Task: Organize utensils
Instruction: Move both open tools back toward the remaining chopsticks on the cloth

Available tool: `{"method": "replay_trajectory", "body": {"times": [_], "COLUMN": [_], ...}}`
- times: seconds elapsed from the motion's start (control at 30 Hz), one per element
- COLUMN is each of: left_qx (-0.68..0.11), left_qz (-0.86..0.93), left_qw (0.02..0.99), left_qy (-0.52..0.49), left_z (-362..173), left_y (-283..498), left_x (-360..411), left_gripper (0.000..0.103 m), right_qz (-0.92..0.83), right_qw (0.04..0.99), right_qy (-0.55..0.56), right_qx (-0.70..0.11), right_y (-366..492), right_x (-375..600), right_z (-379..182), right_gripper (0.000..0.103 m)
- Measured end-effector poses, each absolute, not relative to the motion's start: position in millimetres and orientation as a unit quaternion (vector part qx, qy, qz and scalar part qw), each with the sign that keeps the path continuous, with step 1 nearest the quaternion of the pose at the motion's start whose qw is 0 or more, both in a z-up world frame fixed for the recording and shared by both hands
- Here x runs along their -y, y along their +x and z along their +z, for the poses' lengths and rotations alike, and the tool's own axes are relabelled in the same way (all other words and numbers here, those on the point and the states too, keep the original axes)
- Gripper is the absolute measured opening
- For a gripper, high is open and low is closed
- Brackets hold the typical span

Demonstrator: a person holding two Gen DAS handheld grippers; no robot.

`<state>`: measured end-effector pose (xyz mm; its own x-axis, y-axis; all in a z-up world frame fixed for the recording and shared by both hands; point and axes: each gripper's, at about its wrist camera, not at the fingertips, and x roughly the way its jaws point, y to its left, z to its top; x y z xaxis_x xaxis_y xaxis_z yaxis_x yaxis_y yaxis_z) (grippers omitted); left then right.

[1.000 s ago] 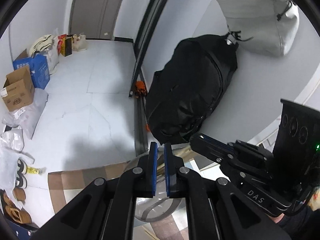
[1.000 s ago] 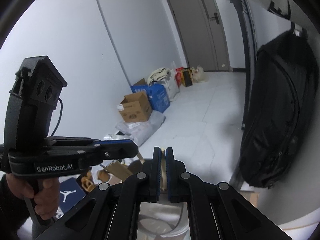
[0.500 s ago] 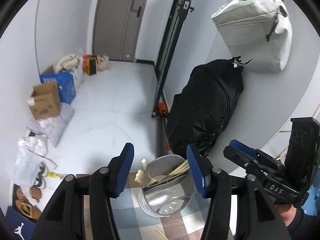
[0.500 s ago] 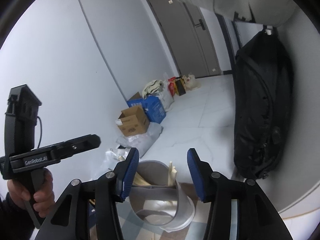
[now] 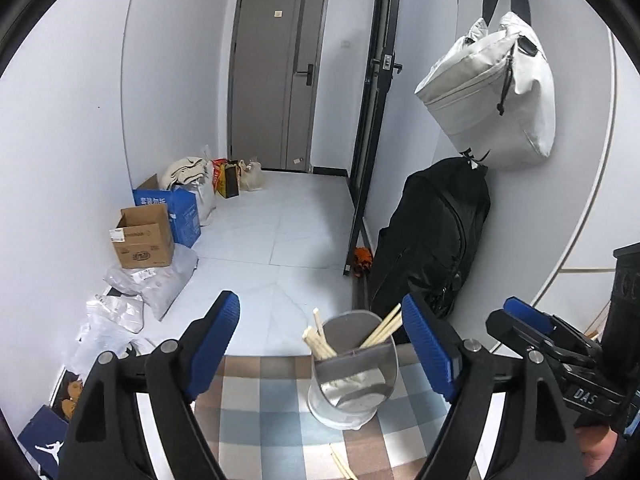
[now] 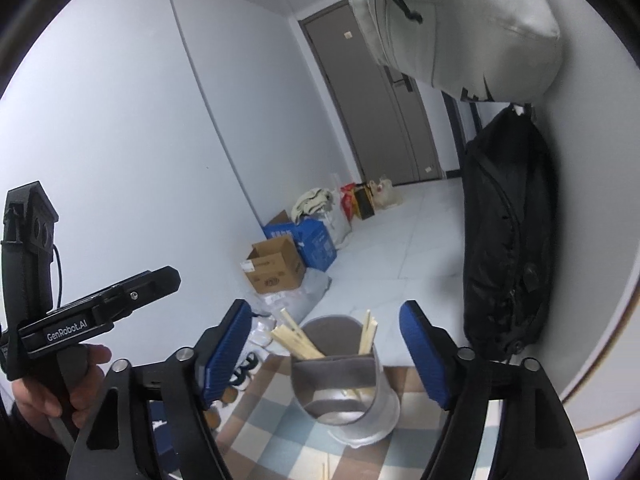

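Tip-over hazard: tall round metal utensil holder (image 5: 352, 376), holding pale wooden chopsticks (image 5: 320, 340), near far edge of checked tablecloth (image 5: 256, 404). Left gripper (image 5: 320, 344) and right gripper (image 6: 324, 350) opening, nothing pinched. Avoid knocking rim; loose chopsticks (image 5: 340, 462) nearer, could roll.

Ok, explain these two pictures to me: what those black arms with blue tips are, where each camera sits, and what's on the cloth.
No robot here: a person holds a hand-held claw in each hand, with a camera on each looking along its fingers. One picture is from the left claw, the other from the right claw. Both claws are opening and hold nothing. Between the blue tips you see a metal cup with a divider, holding chopsticks, standing on a checked cloth. More loose chopsticks lie on the cloth nearby. In the right picture, a hand grips the left claw's handle.
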<state>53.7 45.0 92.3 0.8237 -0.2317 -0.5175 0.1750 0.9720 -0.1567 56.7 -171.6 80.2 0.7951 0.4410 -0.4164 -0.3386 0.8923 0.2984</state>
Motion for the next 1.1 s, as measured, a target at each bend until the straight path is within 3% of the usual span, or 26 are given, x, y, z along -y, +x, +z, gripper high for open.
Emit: {"method": "replay_trajectory", "body": {"times": [0.27, 0.5, 1.1], "left_qx": [-0.260, -0.256, -0.298], "left_qz": [-0.101, -0.100, -0.063], "left_qw": [0.959, 0.960, 0.948], "left_qy": [-0.053, -0.054, -0.088], "left_z": [84.0, 63.1, -20.1], "left_y": [18.5, -5.9, -18.2], "left_x": [-45.6, -45.7, -65.3], "left_gripper": [0.092, 0.094, 0.095], "right_qz": [0.205, 0.196, 0.176], "right_qw": [0.947, 0.950, 0.939], "right_qy": [0.090, 0.075, 0.032], "right_qx": [-0.230, -0.232, -0.292], "right_y": [15.9, -11.5, -43.9], "right_x": [168.1, 167.3, 160.4], "right_z": [77.2, 64.6, -3.2], "right_gripper": [0.091, 0.099, 0.099]}}
